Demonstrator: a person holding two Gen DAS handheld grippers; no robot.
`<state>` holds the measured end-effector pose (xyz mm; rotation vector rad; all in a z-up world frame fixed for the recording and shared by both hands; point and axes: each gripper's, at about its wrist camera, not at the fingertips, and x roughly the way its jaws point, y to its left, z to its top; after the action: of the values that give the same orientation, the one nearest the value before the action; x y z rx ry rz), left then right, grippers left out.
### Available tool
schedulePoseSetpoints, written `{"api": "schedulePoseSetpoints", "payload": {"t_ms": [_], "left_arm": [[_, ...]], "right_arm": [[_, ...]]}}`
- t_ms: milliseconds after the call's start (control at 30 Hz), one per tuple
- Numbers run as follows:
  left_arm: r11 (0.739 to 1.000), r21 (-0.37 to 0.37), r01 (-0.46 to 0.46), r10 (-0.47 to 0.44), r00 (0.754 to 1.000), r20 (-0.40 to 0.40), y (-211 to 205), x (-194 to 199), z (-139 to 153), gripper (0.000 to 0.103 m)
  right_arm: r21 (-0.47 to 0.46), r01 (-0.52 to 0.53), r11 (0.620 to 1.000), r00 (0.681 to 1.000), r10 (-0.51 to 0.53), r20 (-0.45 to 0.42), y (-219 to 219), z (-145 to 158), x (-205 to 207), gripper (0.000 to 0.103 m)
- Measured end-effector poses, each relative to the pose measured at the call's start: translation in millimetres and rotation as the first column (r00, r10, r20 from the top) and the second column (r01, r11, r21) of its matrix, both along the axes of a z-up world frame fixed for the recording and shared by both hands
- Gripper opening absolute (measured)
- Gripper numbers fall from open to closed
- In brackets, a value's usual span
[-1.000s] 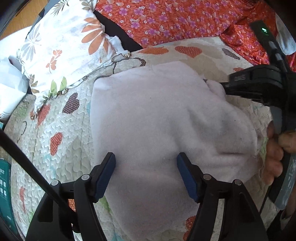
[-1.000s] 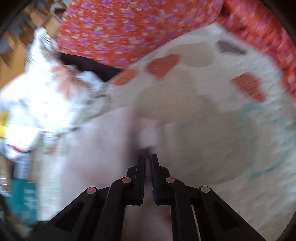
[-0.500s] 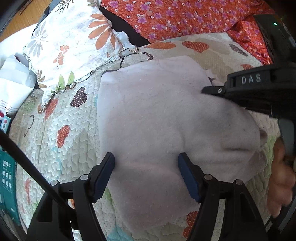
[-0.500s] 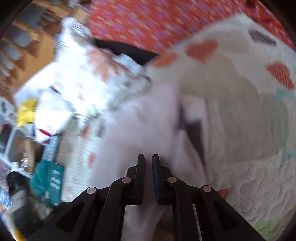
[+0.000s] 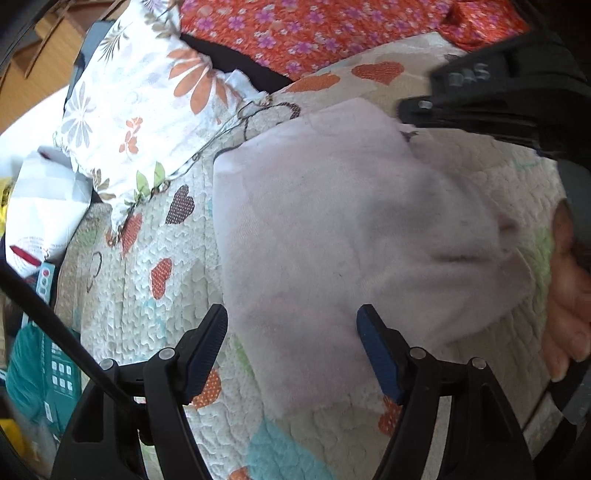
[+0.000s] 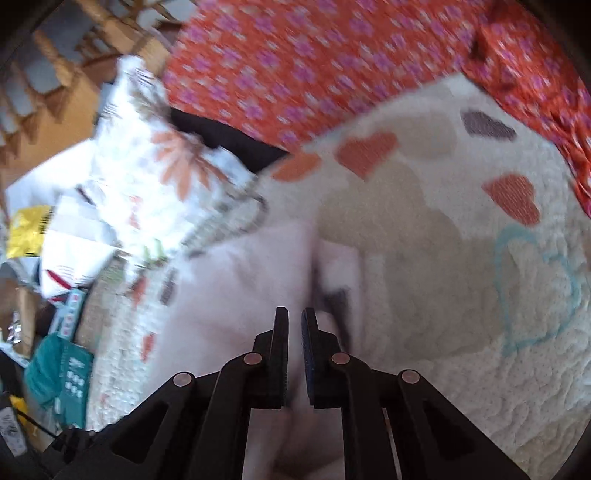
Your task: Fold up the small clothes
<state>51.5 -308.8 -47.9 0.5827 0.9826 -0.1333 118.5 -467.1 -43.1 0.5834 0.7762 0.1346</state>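
Our left tool [image 5: 291,347] hangs with its two blue-padded fingers [image 5: 207,347] spread wide over the near edge of the pale pink garment [image 5: 332,229], one finger at each side of the cloth's lower part; we cannot tell whether the tips touch it. The garment lies flat on the heart-patterned quilt [image 5: 155,295] of the bed, roughly in the middle of the left wrist view, with its far left corner near the floral pillow [image 5: 147,96]. To the left of the quilt we see a teal box [image 5: 44,373] and a white bag [image 5: 40,206]. Behind the quilt runs an orange flowered cloth [image 5: 332,33]. At the right, the right tool [image 6: 294,325] reaches in over the garment's far right corner, and in its own blurred view the fingers stand pressed nearly together with only a narrow slit between them. Pink fabric lies under and in front of those tips, but we cannot tell whether any of it is pinched. At the far right edge of the left wrist view our right hand [image 5: 569,295] grips the tool's handle, just beside the garment's right edge.
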Motion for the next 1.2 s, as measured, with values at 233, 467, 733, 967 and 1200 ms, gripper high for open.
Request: {"api": "schedulePoseSetpoints", "payload": {"t_ms": [233,467,733,967,1200], "left_arm": [[0.996,-0.008,0.089,-0.089,0.996,0.009,-11.4,-24.0,19.4,0.072],[0.986,-0.08,0.145,-0.146,0.989,-0.011,-14.1,-41.2,40.9,0.072],[0.979,-0.117,0.17,-0.173,0.985,-0.021,-12.4,-46.8,48.0,0.073],[0.98,-0.113,0.161,-0.165,0.986,-0.025,-11.2,-45.4,45.6,0.073],[0.984,-0.093,0.154,-0.156,0.988,-0.012,-9.7,-43.7,41.6,0.073]], "right_arm": [[0.02,-0.073,0.997,0.994,0.075,-0.073,20.8,-19.4,10.5,0.013],[-0.007,-0.063,0.998,0.991,0.062,-0.122,20.4,-29.2,15.2,0.014],[-0.12,-0.027,0.992,0.99,0.01,-0.139,20.4,-27.1,15.2,0.015],[-0.166,0.036,0.986,0.995,-0.051,-0.086,13.4,-16.4,8.0,0.016],[-0.169,0.01,0.986,1.0,-0.008,0.01,23.1,0.6,0.4,0.025]]}}
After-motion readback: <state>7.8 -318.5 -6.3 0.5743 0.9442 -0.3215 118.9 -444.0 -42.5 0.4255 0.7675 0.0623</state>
